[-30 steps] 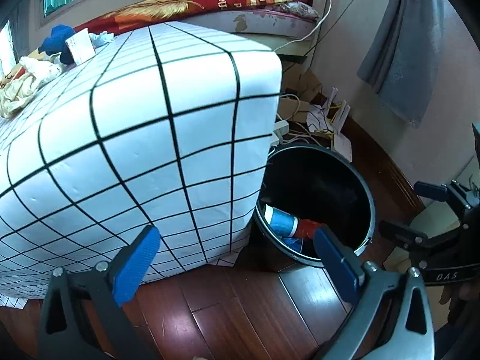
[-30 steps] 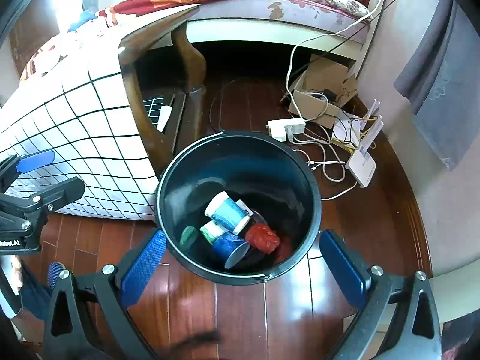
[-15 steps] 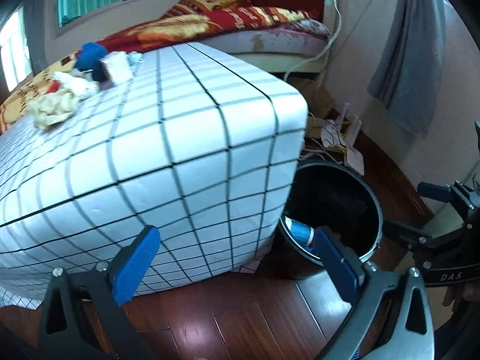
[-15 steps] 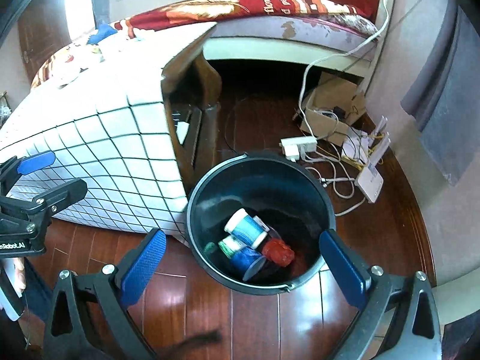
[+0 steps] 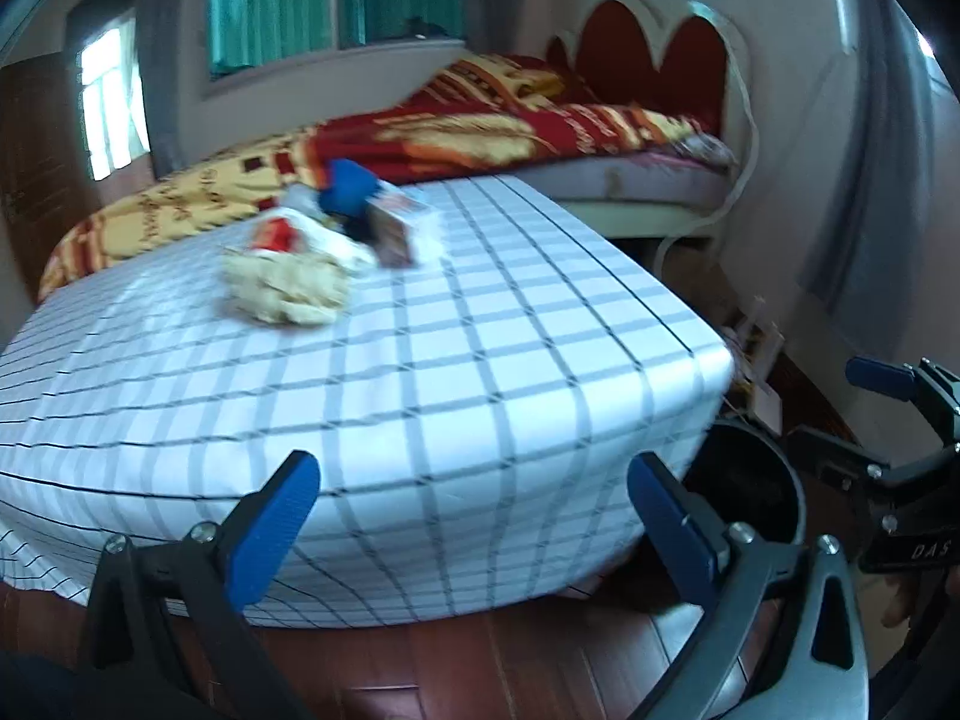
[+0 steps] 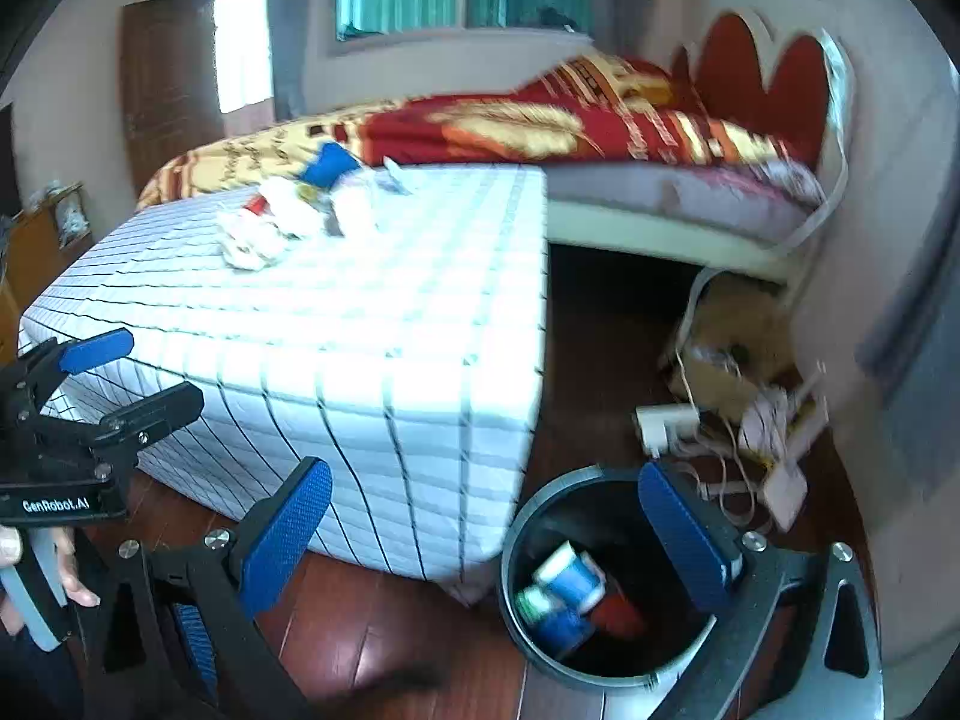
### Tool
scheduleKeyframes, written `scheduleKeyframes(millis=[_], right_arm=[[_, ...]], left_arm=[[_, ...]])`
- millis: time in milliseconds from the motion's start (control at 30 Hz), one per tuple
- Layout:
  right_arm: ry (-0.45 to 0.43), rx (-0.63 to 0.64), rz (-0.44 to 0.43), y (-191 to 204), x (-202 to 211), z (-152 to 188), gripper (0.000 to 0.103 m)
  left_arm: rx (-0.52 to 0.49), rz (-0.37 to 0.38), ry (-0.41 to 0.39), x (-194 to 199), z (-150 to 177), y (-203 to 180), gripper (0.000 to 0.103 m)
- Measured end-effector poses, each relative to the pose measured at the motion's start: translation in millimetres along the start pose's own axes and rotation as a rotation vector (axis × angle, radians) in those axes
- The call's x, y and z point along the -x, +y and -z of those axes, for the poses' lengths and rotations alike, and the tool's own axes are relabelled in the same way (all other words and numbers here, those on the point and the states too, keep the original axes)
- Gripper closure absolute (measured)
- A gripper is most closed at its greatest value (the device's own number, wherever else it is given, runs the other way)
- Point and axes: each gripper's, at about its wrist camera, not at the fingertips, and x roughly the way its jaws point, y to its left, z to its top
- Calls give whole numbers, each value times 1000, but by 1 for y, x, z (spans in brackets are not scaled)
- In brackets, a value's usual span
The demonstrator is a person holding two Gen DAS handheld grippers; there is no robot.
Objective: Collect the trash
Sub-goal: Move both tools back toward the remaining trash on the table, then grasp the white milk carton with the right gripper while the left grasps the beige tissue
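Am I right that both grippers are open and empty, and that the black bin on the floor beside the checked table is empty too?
Not quite: the black bin is not empty. The right wrist view shows blue-and-white containers and something red inside. Both the left gripper and right gripper are open and empty.

Table top: the checked cloth [image 5: 480,360] lies bare in front of the trash pile [image 5: 312,264].
Table corner: overhangs just beside the bin [image 6: 606,570].
Bin mouth: uncovered; cups [image 6: 564,582] at the bottom.
Floor right of bin: cables and power strip [image 6: 666,423].
Behind table: bed [image 6: 600,138].
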Motion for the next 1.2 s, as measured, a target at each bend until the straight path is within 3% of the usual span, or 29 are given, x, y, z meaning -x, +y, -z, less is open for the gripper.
scheduleKeyframes(millis=[100,267,400,533,900,1200], right_arm=[[13,49,1,22,-5,-16,0],[24,57,2,47,-19,-40,0],[24,35,-30,61,-30,-56,0],[7,53,-46,77,-40,-71,0],[-31,96,-85,100,-66,-112,0],[-31,98,-93,107,-114,-148,8]], left_arm=[[22,-58,5,2,-8,25,0],[132,-59,-3,4,-11,75,0],[163,-63,17,-5,-16,100,1],[156,-97,8,-7,-21,112,2],[184,-89,-47,-20,-43,128,6],[215,-81,-4,-68,-62,142,6]])
